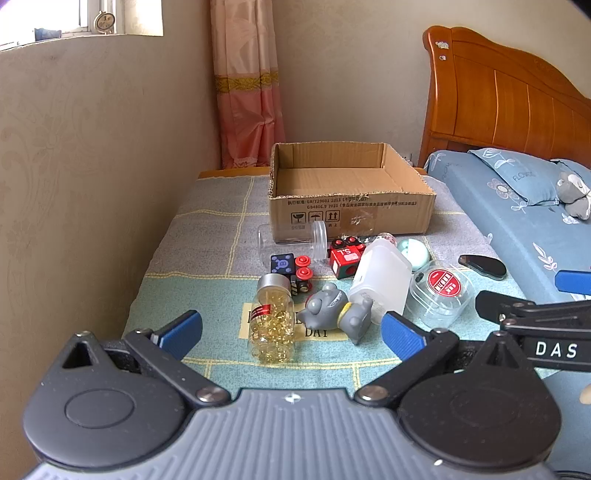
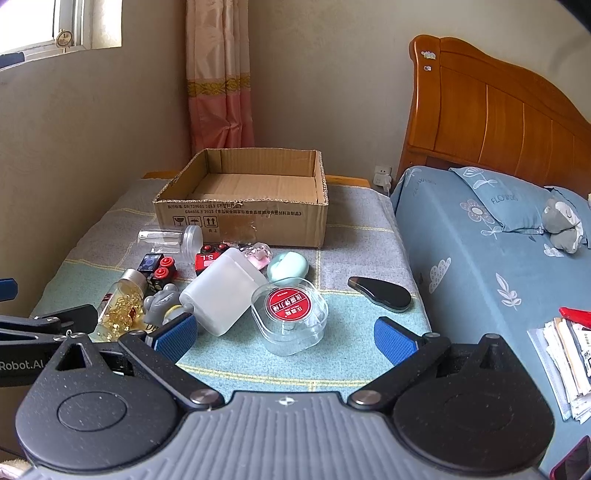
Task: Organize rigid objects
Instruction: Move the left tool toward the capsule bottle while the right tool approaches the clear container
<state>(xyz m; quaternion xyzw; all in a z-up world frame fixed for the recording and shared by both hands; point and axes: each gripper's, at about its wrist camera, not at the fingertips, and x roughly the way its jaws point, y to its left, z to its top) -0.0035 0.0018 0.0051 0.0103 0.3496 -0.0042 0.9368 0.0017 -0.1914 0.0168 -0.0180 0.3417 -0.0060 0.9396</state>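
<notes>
Soft daylight from window [image 1: 55,18], sharp centre, fisheye-bent edges, corners perhaps vignetted.

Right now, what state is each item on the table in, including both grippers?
cardboard box: open-topped, empty
capsule bottle: capped, lying down
grey mouse figure: on its side
white bottle: tipped over
clear case: closed, red-labelled disc inside
clear jar: lying down, lid on
left gripper: open, empty
right gripper: open, empty

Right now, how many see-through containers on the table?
3. Capsule bottle lying at the near left, red-labelled clear case at the near right, empty clear jar on its side against the cardboard box. Clutter may hide more.
</notes>
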